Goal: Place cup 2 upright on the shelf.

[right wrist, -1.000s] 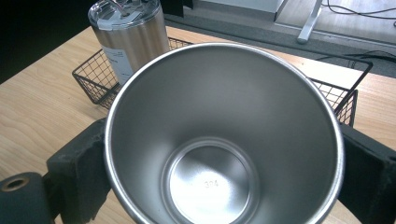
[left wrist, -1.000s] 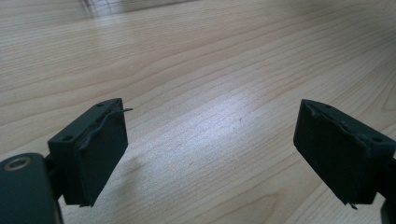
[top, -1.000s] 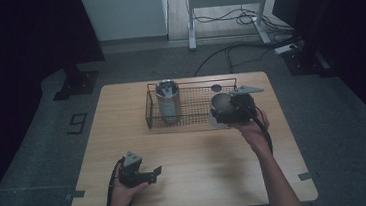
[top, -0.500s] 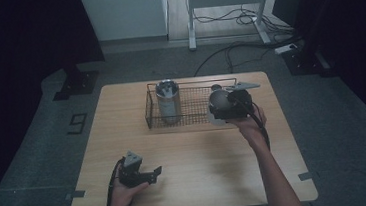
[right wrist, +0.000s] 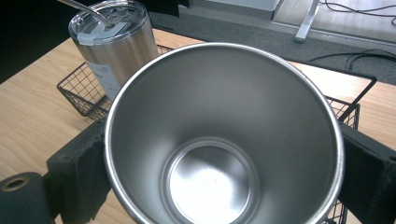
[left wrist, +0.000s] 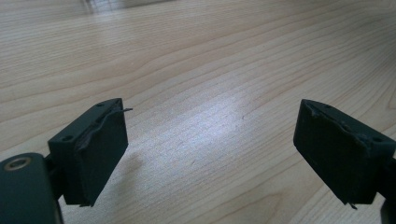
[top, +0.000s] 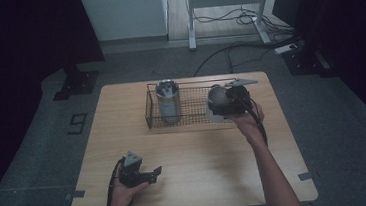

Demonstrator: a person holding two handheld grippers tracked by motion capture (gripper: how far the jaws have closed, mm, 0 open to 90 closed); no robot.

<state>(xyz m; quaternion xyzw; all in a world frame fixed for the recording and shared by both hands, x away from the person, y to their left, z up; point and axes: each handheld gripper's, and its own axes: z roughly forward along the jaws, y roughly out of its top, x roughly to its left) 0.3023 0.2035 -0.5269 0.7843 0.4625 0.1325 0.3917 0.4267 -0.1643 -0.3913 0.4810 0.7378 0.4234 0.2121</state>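
Observation:
My right gripper (top: pixel 219 104) is shut on an open steel cup (top: pixel 215 95) at the right end of a black wire basket (top: pixel 192 119). In the right gripper view the cup (right wrist: pixel 219 140) is empty, with its mouth facing the camera and the black pads (right wrist: pixel 77 177) pressing on its two sides. A steel tumbler with a clear lid and straw (top: pixel 168 100) stands upright in the basket's left end, also seen as the lidded tumbler (right wrist: pixel 116 42) behind the cup. My left gripper (top: pixel 154 173) rests low near the table's front left, open, with bare wood between its jaws (left wrist: pixel 212 149).
The wooden table (top: pixel 200 151) has free room between the basket and the left hand. The basket's wire wall (right wrist: pixel 77 88) stands close behind the held cup. Past the table's far edge are dark floor, cables and a metal stand (top: pixel 228 8).
The right hand with the cup has shifted a little away from the person, toward the basket's right end. The left hand has stayed where it was.

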